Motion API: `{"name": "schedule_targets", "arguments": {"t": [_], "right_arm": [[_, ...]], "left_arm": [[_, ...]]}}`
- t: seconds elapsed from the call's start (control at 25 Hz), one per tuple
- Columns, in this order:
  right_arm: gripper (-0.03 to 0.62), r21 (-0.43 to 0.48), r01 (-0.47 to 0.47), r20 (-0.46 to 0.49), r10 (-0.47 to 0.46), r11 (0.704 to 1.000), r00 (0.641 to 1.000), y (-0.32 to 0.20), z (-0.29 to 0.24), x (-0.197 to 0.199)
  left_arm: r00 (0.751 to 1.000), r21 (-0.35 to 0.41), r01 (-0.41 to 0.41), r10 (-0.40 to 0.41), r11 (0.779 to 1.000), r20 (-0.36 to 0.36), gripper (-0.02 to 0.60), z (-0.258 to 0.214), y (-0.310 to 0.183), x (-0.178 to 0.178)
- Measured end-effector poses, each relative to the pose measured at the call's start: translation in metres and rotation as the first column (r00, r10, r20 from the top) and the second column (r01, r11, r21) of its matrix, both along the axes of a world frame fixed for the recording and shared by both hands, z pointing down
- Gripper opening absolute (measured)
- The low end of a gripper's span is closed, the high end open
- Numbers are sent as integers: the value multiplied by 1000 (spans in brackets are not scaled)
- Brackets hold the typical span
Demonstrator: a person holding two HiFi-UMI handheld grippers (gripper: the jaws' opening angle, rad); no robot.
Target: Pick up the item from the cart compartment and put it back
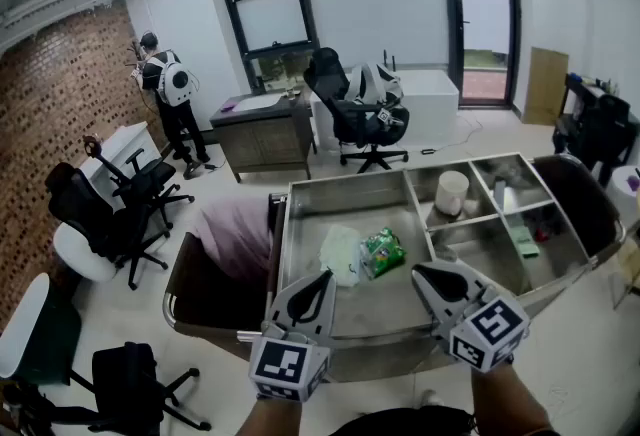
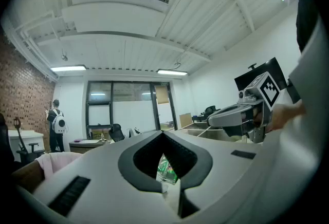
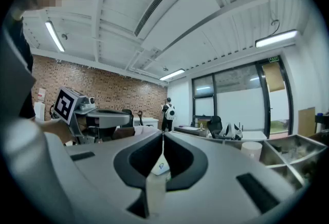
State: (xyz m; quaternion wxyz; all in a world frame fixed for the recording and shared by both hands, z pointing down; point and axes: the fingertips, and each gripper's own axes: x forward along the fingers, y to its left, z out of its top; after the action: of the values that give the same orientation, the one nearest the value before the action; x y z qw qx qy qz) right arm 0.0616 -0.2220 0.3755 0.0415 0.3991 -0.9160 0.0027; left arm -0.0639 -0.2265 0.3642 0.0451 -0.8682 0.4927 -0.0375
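Two grippers, the left gripper point(image 1: 322, 276) and the right gripper point(image 1: 420, 270), hover over the cart's point(image 1: 345, 186) near edge, each with jaws closed tip to tip on nothing. Mid-floor in the large left compartment lie one green packet point(image 1: 383, 251) and, touching its left side, one pale crumpled bag point(image 1: 342, 254). The packet is judged light, soft and slippery-filmed, best pinched at a sealed end or raised fold.

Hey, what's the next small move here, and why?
Probably open the left gripper and ease it toward the green snack bag: it and the right gripper hover shut at the near rim of the large compartment, and the bag lies inside, straight ahead.
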Motion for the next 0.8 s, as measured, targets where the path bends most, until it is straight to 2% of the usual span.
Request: {"name": "schedule_targets", "arguments": {"t": [0.08, 0.28, 0.64, 0.8], "right_arm": [[108, -5, 15, -14, -15, 1000, 1000, -4, 2, -10], [201, -22, 31, -58, -33, 999, 998, -13, 7, -36], [216, -66, 89, -118, -96, 994, 988, -56, 11, -91], [216, -112, 80, -163, -98, 991, 982, -84, 26, -114]], "left_arm": [[1000, 5, -4, 4, 1000, 0, 0, 0, -2, -4], [1000, 7, 1, -1, 1000, -3, 0, 1, -6, -20], [1000, 35, 9, -8, 999, -12, 0, 1, -13, -39], [999, 15, 14, -13, 1000, -33, 0, -2, -13, -44]]}}
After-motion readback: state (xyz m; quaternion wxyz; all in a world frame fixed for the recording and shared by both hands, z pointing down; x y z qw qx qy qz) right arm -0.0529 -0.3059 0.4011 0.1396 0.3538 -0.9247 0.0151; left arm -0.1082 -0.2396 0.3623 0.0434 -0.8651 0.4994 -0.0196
